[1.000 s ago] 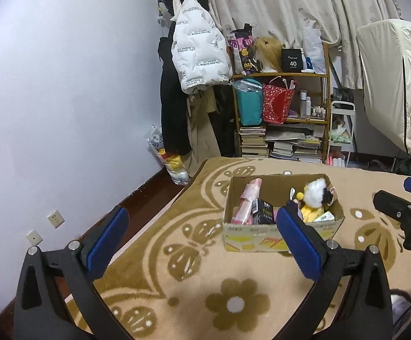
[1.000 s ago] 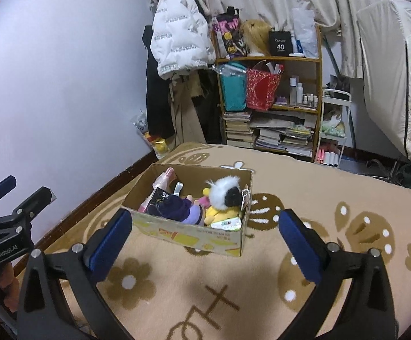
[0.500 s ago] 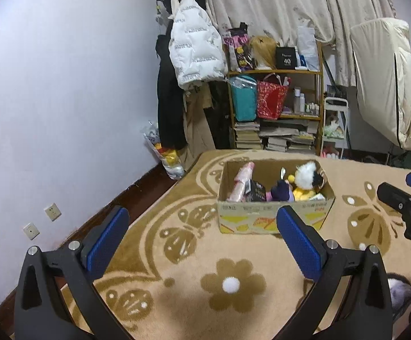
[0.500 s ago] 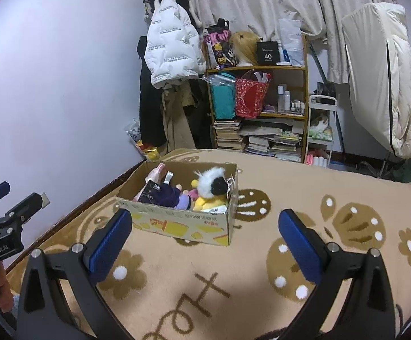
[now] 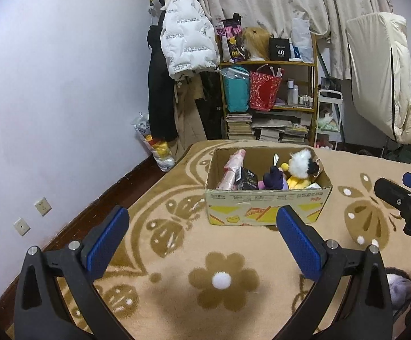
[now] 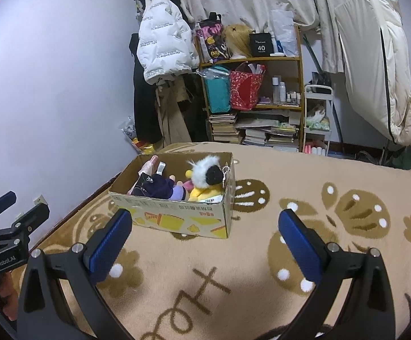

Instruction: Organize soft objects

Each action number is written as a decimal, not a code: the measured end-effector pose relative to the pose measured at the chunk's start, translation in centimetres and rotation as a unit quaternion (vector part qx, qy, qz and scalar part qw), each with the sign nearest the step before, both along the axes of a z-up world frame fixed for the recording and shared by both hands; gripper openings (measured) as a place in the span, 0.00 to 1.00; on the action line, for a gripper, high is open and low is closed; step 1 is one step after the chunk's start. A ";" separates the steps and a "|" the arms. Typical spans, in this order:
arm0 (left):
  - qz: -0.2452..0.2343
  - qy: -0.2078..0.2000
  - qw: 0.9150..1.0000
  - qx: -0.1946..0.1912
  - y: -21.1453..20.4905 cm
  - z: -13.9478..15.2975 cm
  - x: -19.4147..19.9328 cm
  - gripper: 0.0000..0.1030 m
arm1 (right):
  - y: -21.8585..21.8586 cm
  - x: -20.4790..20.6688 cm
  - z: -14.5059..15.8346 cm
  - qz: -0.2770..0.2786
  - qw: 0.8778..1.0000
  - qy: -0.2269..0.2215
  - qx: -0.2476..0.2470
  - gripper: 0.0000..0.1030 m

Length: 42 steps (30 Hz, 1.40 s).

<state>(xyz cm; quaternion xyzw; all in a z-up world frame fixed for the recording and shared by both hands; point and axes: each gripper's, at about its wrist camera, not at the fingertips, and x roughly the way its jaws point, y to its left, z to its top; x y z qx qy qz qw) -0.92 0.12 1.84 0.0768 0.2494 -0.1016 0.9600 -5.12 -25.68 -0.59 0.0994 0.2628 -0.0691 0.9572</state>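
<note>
Two grippers wide open over the rug, holding nothing.

Left gripper (image 5: 202,240) and right gripper (image 6: 205,240) up above the flower rug (image 5: 233,297); ahead, a cardboard box (image 5: 265,206) full of soft toys (image 5: 296,170).

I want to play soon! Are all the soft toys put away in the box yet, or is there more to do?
Several toys already sit in the cardboard box: a fluffy white-and-yellow plush and a dark purple doll. Nothing is in hand: the left gripper and right gripper are both open and empty above the rug. No loose toys show clearly on the rug, so it looks nearly finished.
</note>
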 end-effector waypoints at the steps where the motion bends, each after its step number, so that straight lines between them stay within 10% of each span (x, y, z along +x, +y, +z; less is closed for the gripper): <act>1: 0.000 0.003 1.000 -0.001 0.0 -0.1 0.1 1.00 | -0.1 0.0 -0.1 -0.002 1.000 0.001 0.001 1.00; 42: 0.006 0.014 1.000 0.012 -0.3 -0.8 0.8 1.00 | 0.4 0.7 -1.6 0.009 1.000 0.013 0.001 1.00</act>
